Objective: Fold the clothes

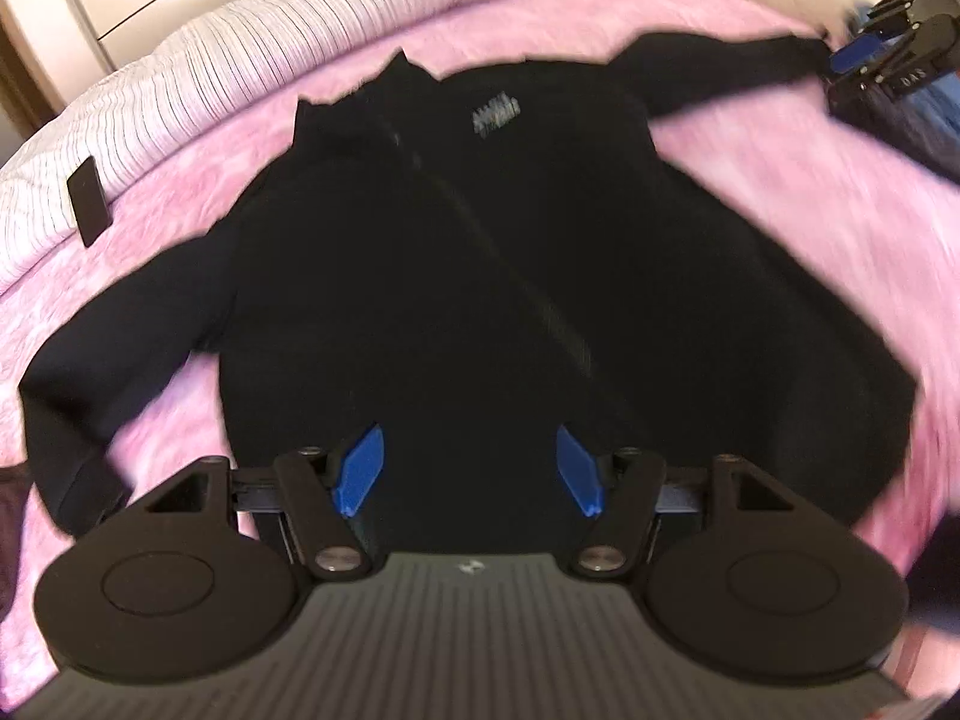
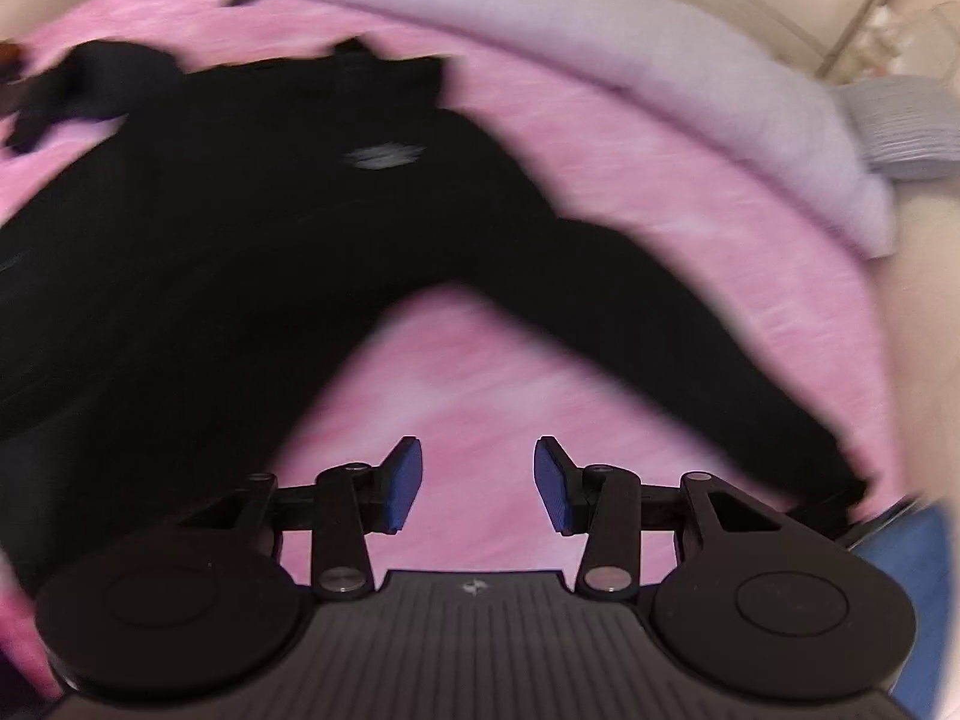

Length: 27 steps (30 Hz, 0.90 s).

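Observation:
A black zip-up jacket [image 1: 480, 240] lies spread face up on a pink blanket [image 1: 780, 210], collar at the far side and both sleeves stretched outward. My left gripper [image 1: 469, 450] hovers open over the jacket's near hem, nothing between its blue pads. My right gripper [image 1: 864, 45] shows at the top right, at the cuff of the jacket's right sleeve. In the right wrist view the right gripper [image 2: 477, 462] is open above bare pink blanket [image 2: 480, 390], with that sleeve [image 2: 660, 324] running past it to the lower right. The jacket body [image 2: 210, 210] fills the left; both views are motion-blurred.
A white striped duvet [image 1: 270, 30] lies along the far side of the bed, with a dark flat rectangular object [image 1: 89, 201] resting on it. More dark clothing [image 1: 918, 120] sits at the right edge. Something blue [image 2: 900, 546] lies beyond the sleeve cuff.

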Each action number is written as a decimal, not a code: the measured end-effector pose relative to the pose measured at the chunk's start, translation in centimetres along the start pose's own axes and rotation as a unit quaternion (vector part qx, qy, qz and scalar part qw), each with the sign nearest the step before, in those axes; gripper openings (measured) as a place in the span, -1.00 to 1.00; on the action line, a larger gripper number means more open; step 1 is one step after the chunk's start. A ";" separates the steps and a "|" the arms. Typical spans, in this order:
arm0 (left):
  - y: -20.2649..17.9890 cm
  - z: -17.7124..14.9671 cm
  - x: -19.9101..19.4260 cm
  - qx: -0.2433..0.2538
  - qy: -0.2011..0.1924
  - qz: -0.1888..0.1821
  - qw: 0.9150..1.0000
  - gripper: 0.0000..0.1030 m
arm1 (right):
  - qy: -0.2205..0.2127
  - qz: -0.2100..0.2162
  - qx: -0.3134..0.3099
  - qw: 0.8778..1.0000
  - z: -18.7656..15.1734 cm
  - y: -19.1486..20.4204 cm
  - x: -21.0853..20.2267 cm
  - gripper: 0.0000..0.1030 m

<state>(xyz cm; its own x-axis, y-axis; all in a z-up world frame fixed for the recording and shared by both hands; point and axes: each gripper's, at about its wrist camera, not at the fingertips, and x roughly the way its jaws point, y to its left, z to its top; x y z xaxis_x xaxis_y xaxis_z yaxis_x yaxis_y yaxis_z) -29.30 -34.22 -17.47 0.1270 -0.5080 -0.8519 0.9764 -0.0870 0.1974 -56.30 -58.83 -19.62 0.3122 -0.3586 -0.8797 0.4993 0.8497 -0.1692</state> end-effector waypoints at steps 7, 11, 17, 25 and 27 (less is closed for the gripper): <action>-0.6 -9.1 -1.5 0.066 0.042 -0.004 0.997 0.20 | 0.042 0.060 -0.065 0.995 -6.6 12.6 -1.3 0.07; -0.6 -12.2 -0.4 0.064 0.069 0.013 0.995 0.26 | 0.063 0.052 -0.096 0.992 -9.0 15.4 0.1 0.16; 0.8 -14.5 1.6 0.015 0.082 0.028 0.996 0.21 | 0.061 0.030 -0.129 0.989 -11.3 17.0 2.1 0.16; 2.0 -13.9 0.9 -0.057 0.034 0.040 0.997 -0.10 | -0.030 -0.039 -0.048 0.998 -12.0 14.9 0.7 0.05; 2.3 -13.7 0.7 -0.075 0.022 0.043 0.996 -0.11 | -0.026 -0.042 -0.055 0.997 -12.3 15.3 1.5 0.01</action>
<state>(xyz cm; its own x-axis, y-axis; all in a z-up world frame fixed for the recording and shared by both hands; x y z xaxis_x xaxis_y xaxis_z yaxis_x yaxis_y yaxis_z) -24.52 -23.01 -24.27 0.2150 -0.4696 -0.8563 0.9764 0.0847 0.1987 -58.12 -41.63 -28.94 0.3151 -0.4481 -0.8366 0.4347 0.8518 -0.2925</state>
